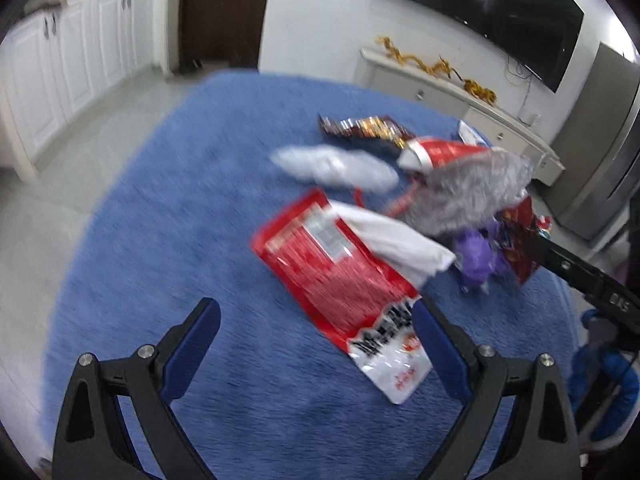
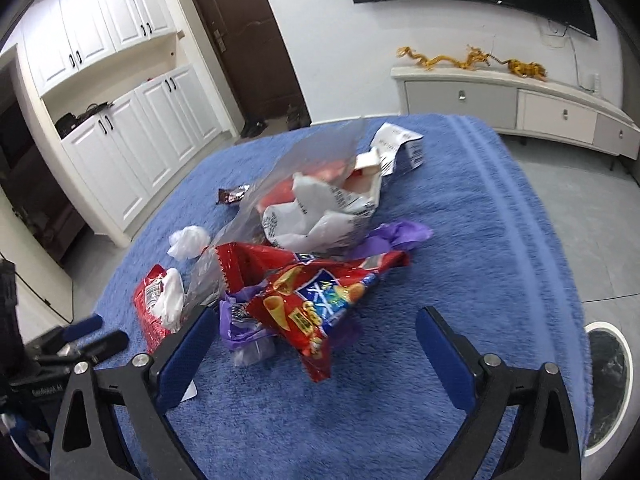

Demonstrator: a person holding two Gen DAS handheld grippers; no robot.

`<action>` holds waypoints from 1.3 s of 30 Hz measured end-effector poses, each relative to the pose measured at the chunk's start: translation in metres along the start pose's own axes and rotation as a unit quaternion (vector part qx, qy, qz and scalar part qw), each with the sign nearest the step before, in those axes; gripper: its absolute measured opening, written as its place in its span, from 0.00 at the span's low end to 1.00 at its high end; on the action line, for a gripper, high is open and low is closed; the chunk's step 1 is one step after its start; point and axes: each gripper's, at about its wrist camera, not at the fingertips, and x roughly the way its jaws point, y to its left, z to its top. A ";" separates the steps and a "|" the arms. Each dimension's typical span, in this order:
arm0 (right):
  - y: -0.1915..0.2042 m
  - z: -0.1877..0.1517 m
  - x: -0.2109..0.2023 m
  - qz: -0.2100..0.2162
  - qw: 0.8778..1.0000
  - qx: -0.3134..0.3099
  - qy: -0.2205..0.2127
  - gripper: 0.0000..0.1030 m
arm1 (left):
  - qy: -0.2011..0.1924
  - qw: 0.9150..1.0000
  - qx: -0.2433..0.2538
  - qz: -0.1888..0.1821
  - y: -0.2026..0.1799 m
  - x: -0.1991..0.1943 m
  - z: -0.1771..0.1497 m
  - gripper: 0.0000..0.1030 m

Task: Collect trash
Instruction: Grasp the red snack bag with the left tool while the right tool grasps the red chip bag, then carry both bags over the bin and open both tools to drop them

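Trash lies in a loose heap on a table under a blue cloth [image 2: 460, 240]. A red chip bag [image 2: 312, 304] lies nearest my right gripper [image 2: 318, 316], which is open, with the bag's lower end between the fingers and the pads clear of it. A purple wrapper [image 2: 240, 320], a clear bag [image 2: 280, 184] and a printed white bag [image 2: 320, 216] sit beside and behind it. My left gripper [image 1: 316, 312] is open just above a flat red packet [image 1: 340, 280] with a white tissue [image 1: 392, 240] on it. A finger of the right gripper [image 1: 560, 262] shows at the right edge.
A dark wrapper [image 1: 368, 128] and a white plastic wad [image 1: 336, 168] lie farther back, and a paper slip [image 2: 400, 144] sits near the far edge. Beyond the table are a low white TV cabinet [image 2: 520, 100], white cupboards [image 2: 120, 152] and a dark door [image 2: 248, 40]. A round white-rimmed object [image 2: 604, 384] stands on the floor at the right.
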 end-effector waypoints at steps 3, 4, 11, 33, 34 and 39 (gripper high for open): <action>-0.003 0.002 0.012 0.001 1.000 -0.001 0.014 0.88 | 0.023 0.999 -0.015 -0.018 -0.001 0.017 -0.001 0.94; -0.003 0.003 0.016 0.003 1.000 -0.001 0.021 0.87 | 0.029 0.999 -0.020 -0.023 -0.001 0.021 -0.001 0.94; -0.012 0.009 0.032 0.006 0.999 -0.004 0.041 0.68 | 0.029 0.997 -0.055 -0.042 0.003 0.036 0.023 0.89; -0.020 -0.020 -0.007 0.008 0.998 -0.017 0.053 0.21 | 0.048 0.995 -0.070 -0.056 0.019 -0.006 0.003 0.23; -0.020 -0.021 -0.011 0.007 0.998 -0.020 0.053 0.21 | 0.048 0.995 -0.067 -0.057 0.016 -0.009 0.003 0.23; -0.028 -0.023 -0.031 -0.009 0.999 -0.024 0.047 0.20 | 0.048 0.995 -0.028 -0.083 -0.012 -0.031 0.002 0.22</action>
